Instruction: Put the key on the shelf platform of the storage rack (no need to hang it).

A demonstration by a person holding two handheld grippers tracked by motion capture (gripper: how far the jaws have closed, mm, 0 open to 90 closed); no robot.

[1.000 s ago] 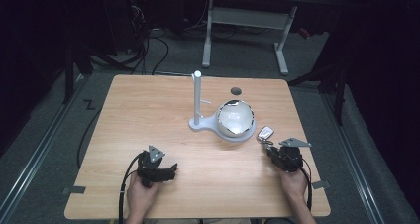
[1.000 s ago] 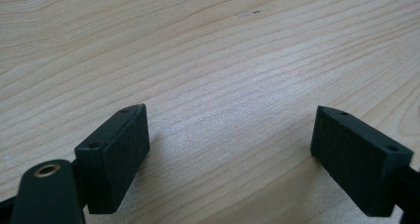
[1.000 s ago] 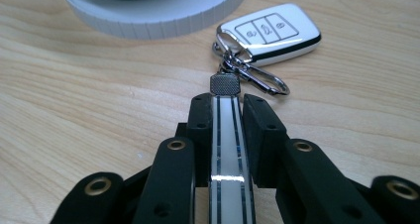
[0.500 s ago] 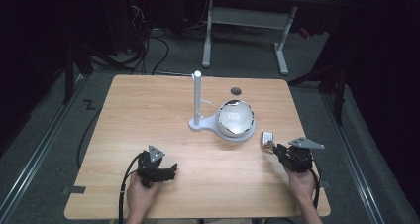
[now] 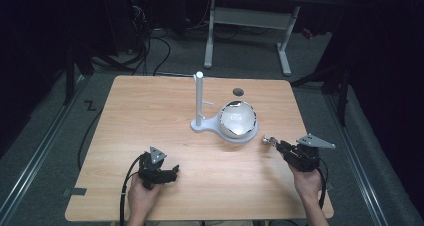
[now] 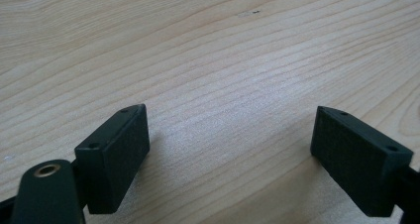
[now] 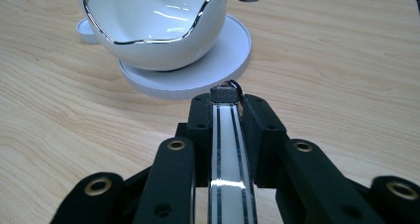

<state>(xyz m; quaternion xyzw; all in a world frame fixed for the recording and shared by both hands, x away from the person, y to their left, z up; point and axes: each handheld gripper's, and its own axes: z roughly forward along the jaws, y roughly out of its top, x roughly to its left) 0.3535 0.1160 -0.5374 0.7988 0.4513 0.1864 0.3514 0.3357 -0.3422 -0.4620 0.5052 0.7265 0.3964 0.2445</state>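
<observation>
Wooden table [image 5: 150,111], round hole [image 5: 238,91] near far edge, white desk frame [image 5: 250,21] behind

A: How many bowls ahead of the right gripper [image 5: 272,142]?
B: One white bowl [image 5: 238,119], on one white stand [image 5: 207,125] with one upright post [image 5: 199,97].
A: And small items?
B: One flat white piece [image 7: 229,154], clamped in that gripper. One left gripper [image 5: 170,172], one tabletop [image 5: 150,111], one round hole [image 5: 238,92].
</observation>
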